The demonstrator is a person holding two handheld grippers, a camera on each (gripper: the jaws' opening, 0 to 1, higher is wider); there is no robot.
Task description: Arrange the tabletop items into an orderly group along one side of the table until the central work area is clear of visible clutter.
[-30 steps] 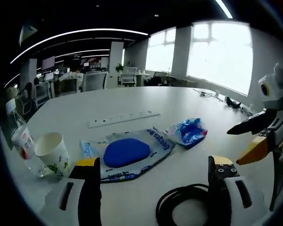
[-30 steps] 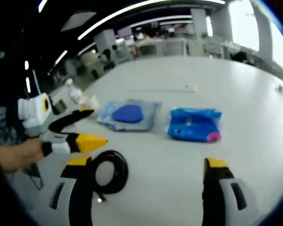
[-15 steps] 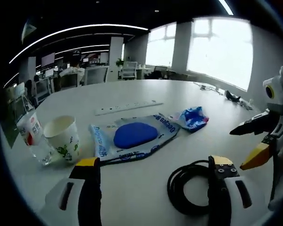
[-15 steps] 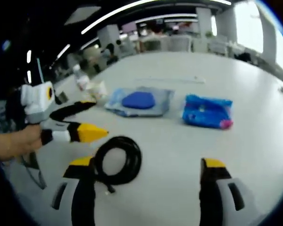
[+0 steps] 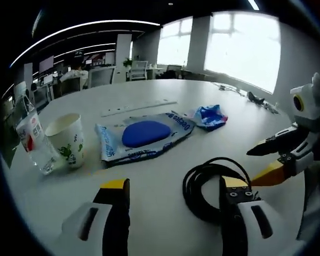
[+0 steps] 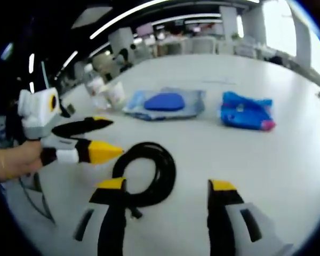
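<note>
A coiled black cable [image 5: 213, 186] lies on the white table [image 5: 165, 160], just ahead of my left gripper [image 5: 174, 185], whose open jaws hold nothing. My right gripper [image 5: 252, 167] comes in from the right, open, beside the coil. In the right gripper view the cable [image 6: 149, 172] sits in front of my right gripper [image 6: 167, 185], near its left jaw. A hand holds my left gripper [image 6: 117, 137] open at the left. Farther off lie a flat blue packet [image 5: 144, 136] and a crumpled blue wrapper [image 5: 210, 116].
A paper cup [image 5: 66, 140] and a water bottle [image 5: 34, 141] stand at the table's left side, with a white power strip [image 5: 138, 108] behind the packet. The packet [image 6: 168, 102], wrapper [image 6: 246, 113] and cup [image 6: 116, 95] also appear beyond the coil. Office desks fill the background.
Both views have drawn nearer to the cable, which now looks larger and closer to the jaws. Each gripper's jaws have narrowed a little but stay open.
</note>
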